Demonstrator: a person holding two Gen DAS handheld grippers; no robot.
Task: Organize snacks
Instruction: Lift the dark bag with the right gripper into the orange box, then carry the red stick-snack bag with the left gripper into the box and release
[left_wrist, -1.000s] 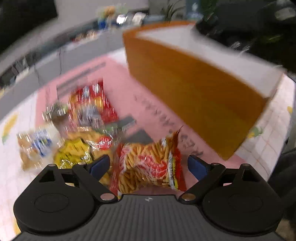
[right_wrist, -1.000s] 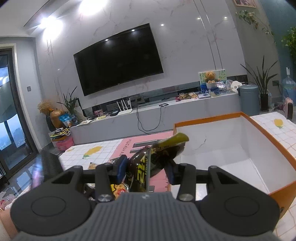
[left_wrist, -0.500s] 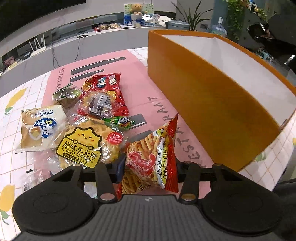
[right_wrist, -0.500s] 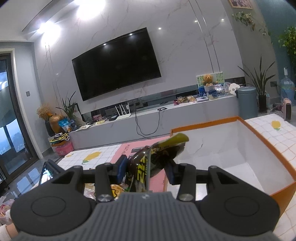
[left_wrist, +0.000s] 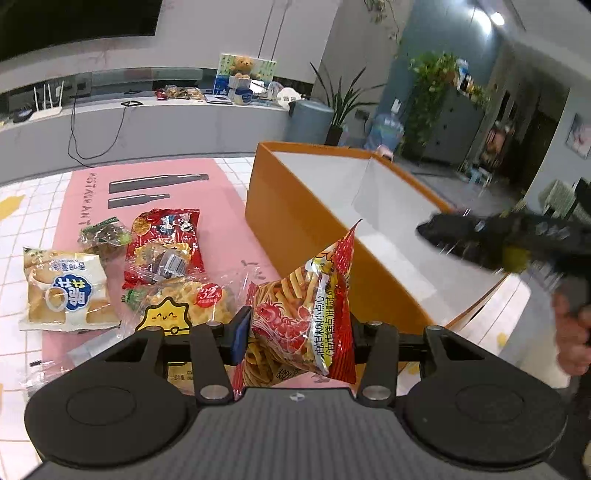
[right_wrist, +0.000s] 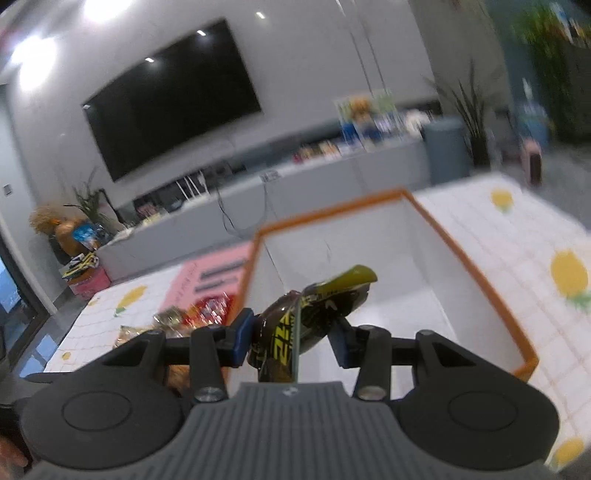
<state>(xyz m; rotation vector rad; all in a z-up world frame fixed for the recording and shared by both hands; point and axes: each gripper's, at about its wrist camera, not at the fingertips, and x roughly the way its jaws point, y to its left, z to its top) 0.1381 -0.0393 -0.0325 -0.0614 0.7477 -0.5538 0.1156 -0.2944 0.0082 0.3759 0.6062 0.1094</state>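
Orange box (left_wrist: 295, 218) with white inside, red shrimp-stick packet (left_wrist: 303, 314), pink mat (left_wrist: 155, 192), lemon-print checked tablecloth (right_wrist: 546, 266)

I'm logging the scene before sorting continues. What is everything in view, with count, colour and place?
box: one, orange outside, white inside, on the table, right of the mat.
mat: one, pink, under the loose snacks.
tablecloth: one, white checks, yellow fruit.
loose snack packs: at least five, red, white, yellow, green, on the mat.
shrimp stick pack: one, red, in the left gripper.
dark pack: one, black and yellow, in the right gripper, over the box.
hand: one, at the right edge of the left view.
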